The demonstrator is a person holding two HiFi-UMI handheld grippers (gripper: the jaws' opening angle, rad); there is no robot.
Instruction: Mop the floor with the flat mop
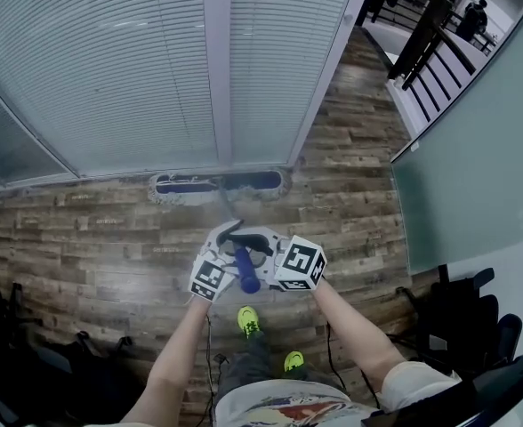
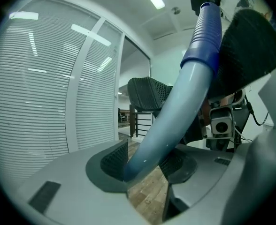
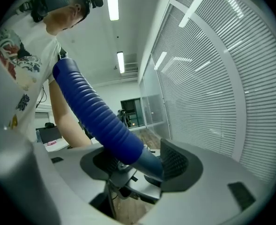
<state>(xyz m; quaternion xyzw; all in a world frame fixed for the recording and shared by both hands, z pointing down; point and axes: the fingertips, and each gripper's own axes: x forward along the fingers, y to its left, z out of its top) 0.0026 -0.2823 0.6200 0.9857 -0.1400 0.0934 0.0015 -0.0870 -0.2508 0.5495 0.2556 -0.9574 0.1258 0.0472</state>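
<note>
The flat mop's head (image 1: 219, 185) lies flat on the wood floor (image 1: 92, 238), right against the foot of the glass wall with shut blinds (image 1: 110, 69) and parallel to it. It sits below the wall's white upright post. Its handle (image 1: 229, 219) slopes up and away from the wall towards the person. The handle ends in a dark blue ribbed grip (image 1: 246, 274).

Both tools are clamped on that handle, close together. The left gripper (image 1: 229, 243) has its jaws closed on the pale blue shaft (image 2: 175, 107), with the pads pressed on either side, below the ribbed grip (image 2: 206, 32). The right gripper (image 1: 260, 245) has its jaws closed around the handle just at the lower end of the grip (image 3: 95, 111), with the shaft wedged between its pads (image 3: 173, 161).

The person's yellow-green shoes (image 1: 248, 320) stand on the floor, well back from the wall. Dark office chairs (image 1: 462, 318) stand further from the wall at both lower corners of the head view. A dark railing (image 1: 430, 43) runs away past the wall's right end.
</note>
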